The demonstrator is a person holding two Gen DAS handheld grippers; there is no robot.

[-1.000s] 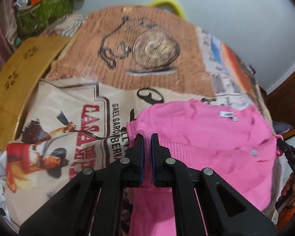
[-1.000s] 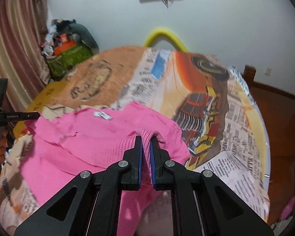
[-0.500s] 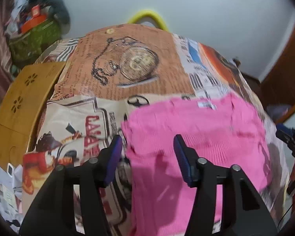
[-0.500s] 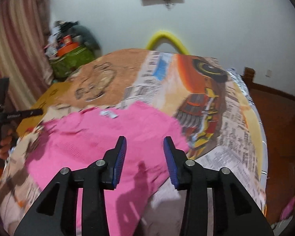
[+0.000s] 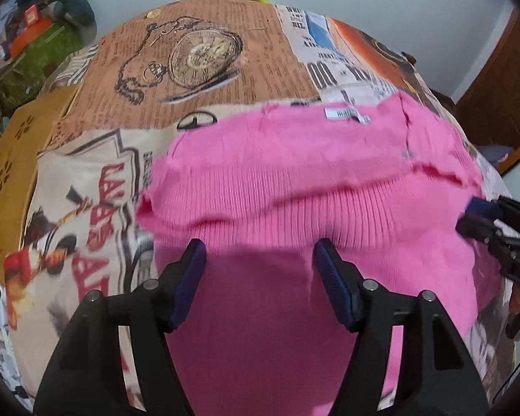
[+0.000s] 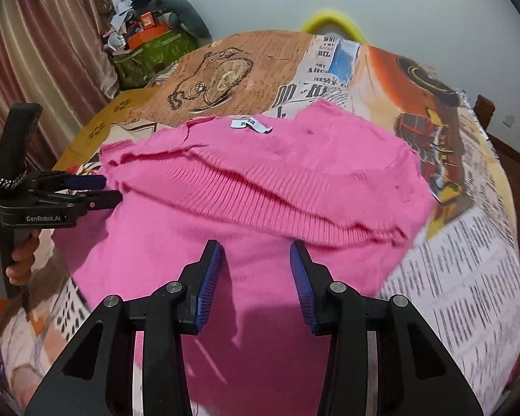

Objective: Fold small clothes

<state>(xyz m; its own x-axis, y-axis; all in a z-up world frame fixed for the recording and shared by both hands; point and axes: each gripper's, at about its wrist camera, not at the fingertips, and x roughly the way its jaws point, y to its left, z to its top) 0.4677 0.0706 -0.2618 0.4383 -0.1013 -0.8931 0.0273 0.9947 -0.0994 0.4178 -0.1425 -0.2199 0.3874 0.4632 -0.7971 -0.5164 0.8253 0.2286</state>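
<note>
With one fold laid, the next grasp should likely take the pink knit sweater [image 6: 260,187] at its side edges, both corners lifted evenly so the ribbed hem [image 6: 280,204] stays straight. The left gripper [image 5: 258,277] and right gripper [image 6: 256,277] both hover over it with fingers spread, holding nothing. The sweater lies on the printed bedspread [image 6: 468,277] near its front edge, ribbed hem folded up across the body, white neck label [image 6: 251,125] showing at the far edge.
</note>
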